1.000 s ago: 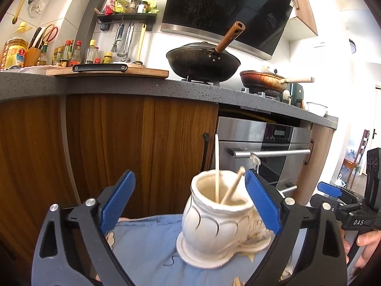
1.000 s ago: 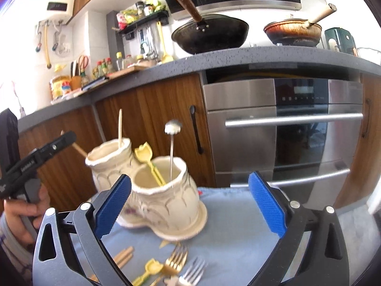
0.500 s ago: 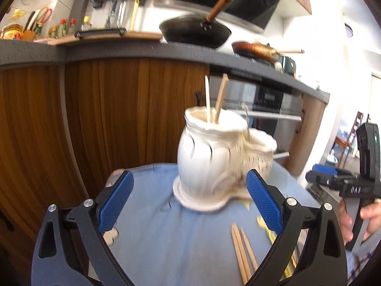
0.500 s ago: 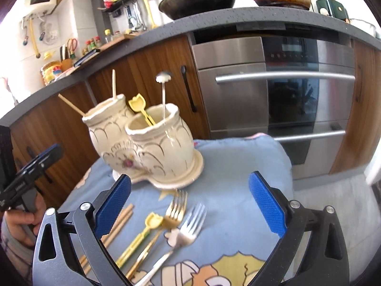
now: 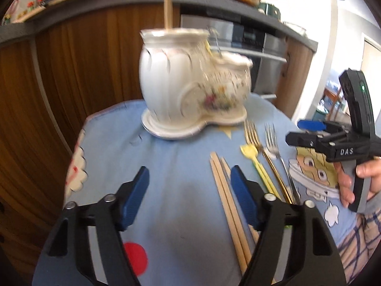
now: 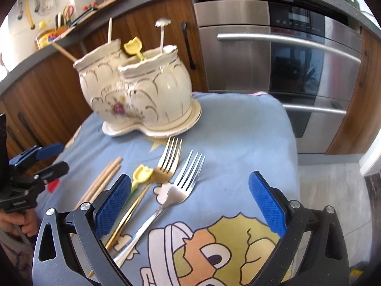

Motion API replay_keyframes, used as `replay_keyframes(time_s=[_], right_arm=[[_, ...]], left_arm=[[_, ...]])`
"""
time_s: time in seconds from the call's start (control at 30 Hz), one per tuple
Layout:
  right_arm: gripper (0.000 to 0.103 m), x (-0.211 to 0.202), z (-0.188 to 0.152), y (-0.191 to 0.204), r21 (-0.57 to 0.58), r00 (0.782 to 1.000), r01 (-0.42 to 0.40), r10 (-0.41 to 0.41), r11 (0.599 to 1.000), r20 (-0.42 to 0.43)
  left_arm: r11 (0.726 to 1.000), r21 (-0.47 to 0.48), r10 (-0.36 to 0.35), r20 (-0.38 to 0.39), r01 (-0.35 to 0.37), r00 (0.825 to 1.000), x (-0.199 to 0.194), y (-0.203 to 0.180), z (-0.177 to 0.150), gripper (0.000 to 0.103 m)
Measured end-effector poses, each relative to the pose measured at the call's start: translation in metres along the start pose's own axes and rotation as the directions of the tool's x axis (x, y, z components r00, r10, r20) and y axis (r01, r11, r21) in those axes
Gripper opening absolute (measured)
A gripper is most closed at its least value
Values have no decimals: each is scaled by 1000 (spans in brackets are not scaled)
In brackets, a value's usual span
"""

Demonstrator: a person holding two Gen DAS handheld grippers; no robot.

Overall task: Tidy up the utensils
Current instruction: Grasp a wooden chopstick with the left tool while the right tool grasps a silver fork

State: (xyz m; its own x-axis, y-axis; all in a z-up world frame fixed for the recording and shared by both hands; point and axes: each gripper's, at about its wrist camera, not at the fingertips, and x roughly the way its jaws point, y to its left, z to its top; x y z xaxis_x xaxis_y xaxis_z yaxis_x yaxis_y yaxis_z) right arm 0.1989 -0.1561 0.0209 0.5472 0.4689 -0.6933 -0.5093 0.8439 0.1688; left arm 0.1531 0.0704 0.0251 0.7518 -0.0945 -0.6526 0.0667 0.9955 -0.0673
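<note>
You have pulled both grippers back and tipped them down since a second ago: the holder (image 5: 190, 81) that sat between your left fingers now stands well ahead of them, and the left fingers have narrowed from wide to a smaller gap. Your left gripper (image 5: 189, 195) is empty, fingers apart over the blue cloth (image 5: 166, 166), with the chopsticks (image 5: 228, 205) passing just inside the right-hand finger. Only this view shows their full length, and your right gripper (image 5: 309, 126) off to the right.

Your right gripper (image 6: 189, 203) is empty too, fingers wide apart. The silver fork (image 6: 176, 190) lies between them; the gold fork (image 6: 164, 166) and yellow spoon (image 6: 140, 176) lie by the left-hand finger. Only this view shows the holder's (image 6: 142, 90) contents clearly: a yellow spoon and a metal utensil in the nearer cup, sticks in the farther one. The utensils on the cloth were barely in view before.
</note>
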Motion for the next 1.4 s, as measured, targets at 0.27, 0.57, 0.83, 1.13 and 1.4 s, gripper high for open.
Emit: replay_keyframes(time_s=[0.27,0.57,0.83,1.13,1.4], right_arm=[[98,12,-3,3,-19,997,2,-4,1000,-74],[93,17,-3,6,-46,995,5,-10,999,-99],[76,20,-8,12,-76,992,7,-16,997,-124],[73,16,-14,25,-111,990,-25,9,994,-144],[43,12,-20,40,-230,988,-25,-10,973,-152]], left_arm=[[999,5,-35,-113,36,993,20,-10,-13,46],[999,14,-31,-146,33,989,27,-15,-16,34],[998,54,-1,-156,10,988,27,-21,-18,20],[999,29,23,-159,-18,987,26,-7,-16,10],[999,38,28,-162,-22,986,25,-8,-17,10]])
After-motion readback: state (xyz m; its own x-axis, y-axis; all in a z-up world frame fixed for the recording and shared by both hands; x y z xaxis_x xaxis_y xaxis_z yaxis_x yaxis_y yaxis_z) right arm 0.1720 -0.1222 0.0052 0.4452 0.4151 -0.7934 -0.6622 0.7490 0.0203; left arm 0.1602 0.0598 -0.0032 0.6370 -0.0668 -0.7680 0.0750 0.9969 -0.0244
